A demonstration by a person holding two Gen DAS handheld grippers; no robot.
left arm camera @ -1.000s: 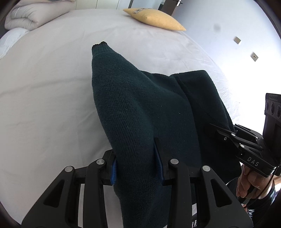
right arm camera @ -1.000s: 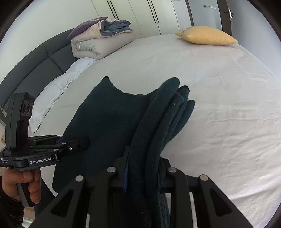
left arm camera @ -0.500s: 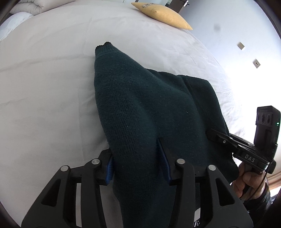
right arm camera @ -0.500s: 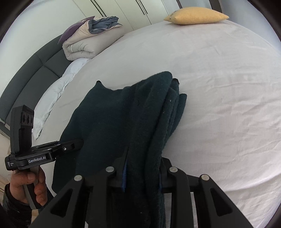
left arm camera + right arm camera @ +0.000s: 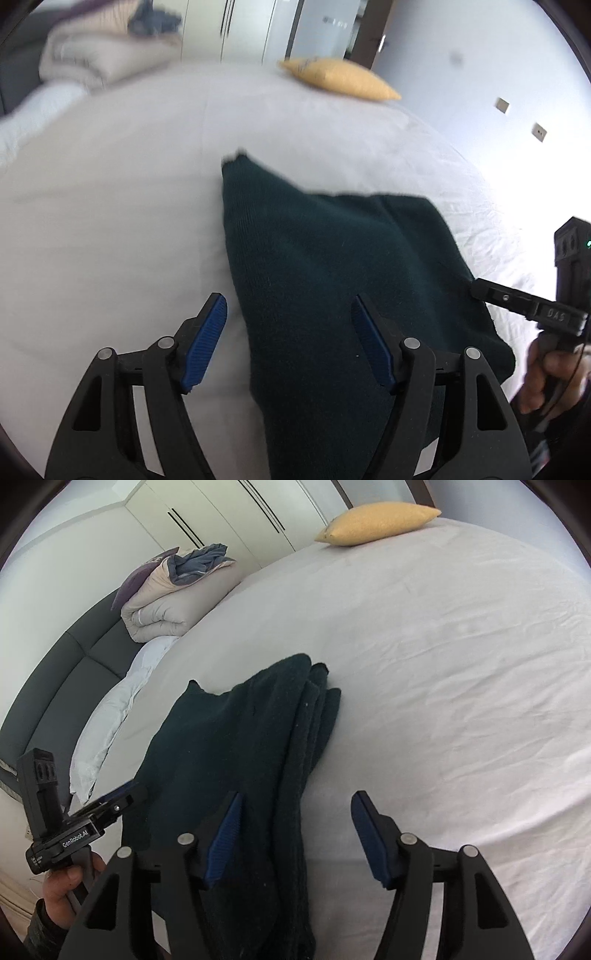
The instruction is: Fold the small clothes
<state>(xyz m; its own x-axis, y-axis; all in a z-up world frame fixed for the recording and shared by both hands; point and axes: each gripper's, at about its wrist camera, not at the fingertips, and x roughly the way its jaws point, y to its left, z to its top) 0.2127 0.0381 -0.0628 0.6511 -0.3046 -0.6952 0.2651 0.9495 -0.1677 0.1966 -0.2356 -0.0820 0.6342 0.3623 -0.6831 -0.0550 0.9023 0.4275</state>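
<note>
Garment: your dark green knit (image 5: pixel 332 266) lies folded on the white bed sheet (image 5: pixel 110 229), near the bed's front edge, its thick stacked layers on the right-hand side (image 5: pixel 310 716).
Left gripper (image 5: pixel 288 343): your jaws are opening; the blue pads (image 5: pixel 207 339) stand clear of the knit, though its near edge runs between them.
Right gripper (image 5: pixel 295 834): your jaws are opening too; the stacked edge lies between them, close against the left pad (image 5: pixel 225 830), the other pad bare over the sheet.
Snag risk: if you pull back before the pads are fully clear, the ribbed rubber could catch the loose knit and drag the fold open.
Slump risk: the layered right edge looks bulky and uneven; it may slide sideways once unsupported, I judge.
Edge risk: the near part of the garment seems to run off toward you; its hanging weight could tug the fold askew.
Collision risk: your two grippers work close together, so a hasty retreat could knock one against the other.
</note>
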